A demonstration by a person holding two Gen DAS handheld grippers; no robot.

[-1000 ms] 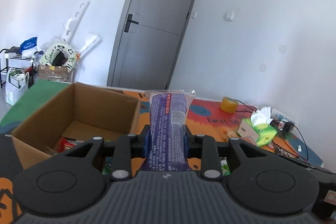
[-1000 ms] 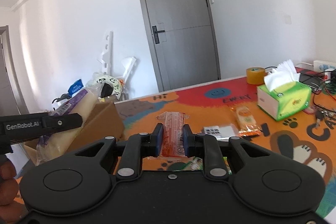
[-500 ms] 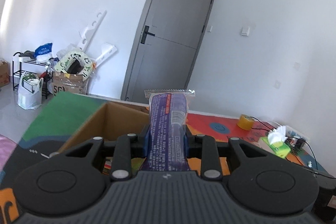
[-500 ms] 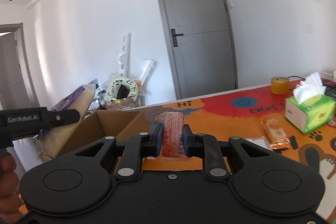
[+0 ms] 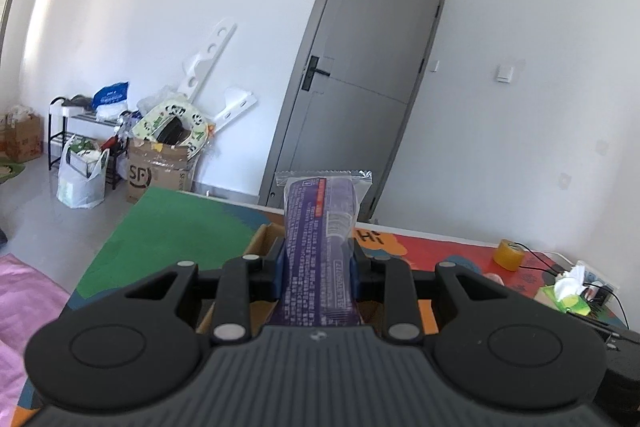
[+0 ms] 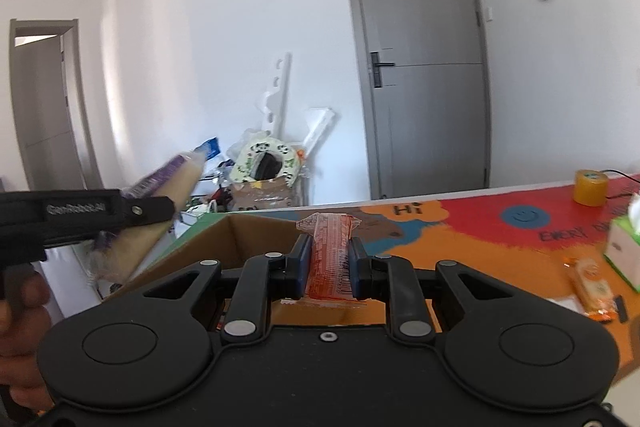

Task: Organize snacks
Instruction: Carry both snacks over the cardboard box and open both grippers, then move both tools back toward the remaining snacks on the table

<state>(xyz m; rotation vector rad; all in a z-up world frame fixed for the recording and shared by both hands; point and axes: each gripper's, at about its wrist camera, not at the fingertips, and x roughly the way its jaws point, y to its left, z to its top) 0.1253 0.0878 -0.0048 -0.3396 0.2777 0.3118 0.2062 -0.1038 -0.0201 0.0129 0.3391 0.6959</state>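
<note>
Fingers (image 6: pixel 302 263) pinch the orange snack packet (image 6: pixel 330 255) between them.

The desk (image 6: pixel 460 239) wears a bright mat of orange, red, blue and green. An open cardboard box (image 6: pixel 240 231) sits just ahead of the right claw (image 6: pixel 330 263). Farther right lie an orange snack packet (image 6: pixel 592 285), a green tissue box (image 6: pixel 626 251) and a yellow tape roll (image 6: pixel 591 187).
</note>
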